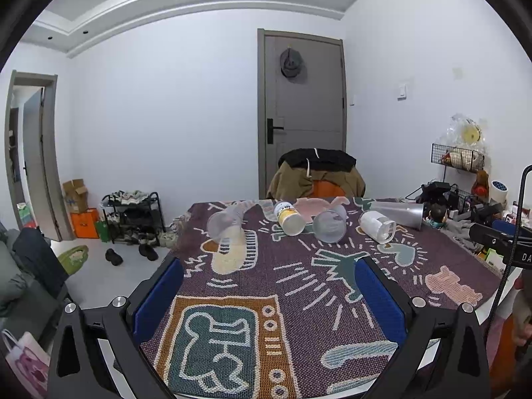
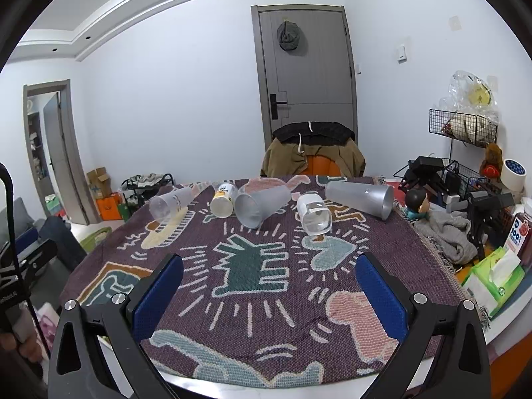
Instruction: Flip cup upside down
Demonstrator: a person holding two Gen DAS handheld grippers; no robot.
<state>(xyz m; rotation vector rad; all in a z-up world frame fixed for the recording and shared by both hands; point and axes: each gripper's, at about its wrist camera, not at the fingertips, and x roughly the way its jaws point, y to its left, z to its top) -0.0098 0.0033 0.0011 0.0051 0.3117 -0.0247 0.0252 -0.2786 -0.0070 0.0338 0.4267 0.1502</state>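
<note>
Several cups lie on their sides in a row at the far side of the patterned tablecloth [image 2: 252,302]. From the left: a clear cup [image 2: 171,204] [image 1: 224,222], a yellow-and-white cup [image 2: 224,199] [image 1: 288,217], a frosted cup [image 2: 261,204] [image 1: 330,224], a white mug [image 2: 314,214] [image 1: 377,226] and a tall grey cup [image 2: 360,198] [image 1: 399,214]. My left gripper [image 1: 269,272] is open and empty over the near left of the cloth. My right gripper [image 2: 269,269] is open and empty over the near middle, well short of the cups.
A chair draped with jackets [image 2: 314,153] stands behind the table before a grey door [image 2: 306,66]. Clutter fills the right side: a wire rack [image 2: 462,126], a grey cloth [image 2: 445,232], a figurine [image 2: 417,202], a tissue pack [image 2: 495,276]. A shoe rack [image 1: 133,212] stands left.
</note>
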